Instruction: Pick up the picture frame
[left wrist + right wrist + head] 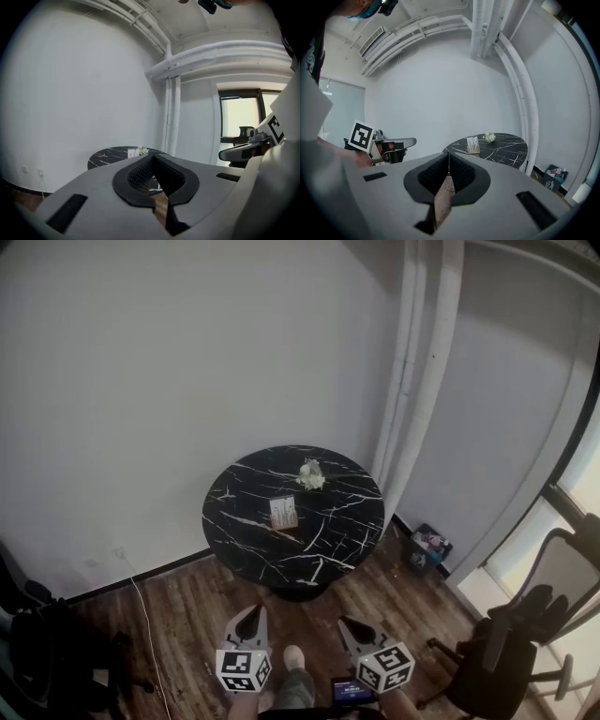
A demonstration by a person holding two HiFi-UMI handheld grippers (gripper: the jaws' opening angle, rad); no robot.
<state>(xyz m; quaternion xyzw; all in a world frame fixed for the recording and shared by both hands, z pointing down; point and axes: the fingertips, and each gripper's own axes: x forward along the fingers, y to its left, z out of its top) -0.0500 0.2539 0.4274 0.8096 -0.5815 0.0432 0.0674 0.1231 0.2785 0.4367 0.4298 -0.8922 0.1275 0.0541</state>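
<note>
The small picture frame (284, 513) stands upright near the middle of a round black marble table (328, 554), a little in front of a white flower ornament (311, 474). Both grippers hang low over the wood floor, well short of the table. My left gripper (251, 615) and right gripper (348, 623) are side by side, both shut and empty. From the left gripper view the frame (131, 152) is small and far beyond the shut left gripper (153, 157). The right gripper view shows the frame (472, 144) on the table (506, 151) past the shut right gripper (448, 153).
White pipes (422, 381) run up the corner behind the table. A small bin (427, 547) sits on the floor to the table's right. An office chair (506, 652) stands at the right, dark furniture (47, 652) at the left. A cable (141, 601) trails from the wall.
</note>
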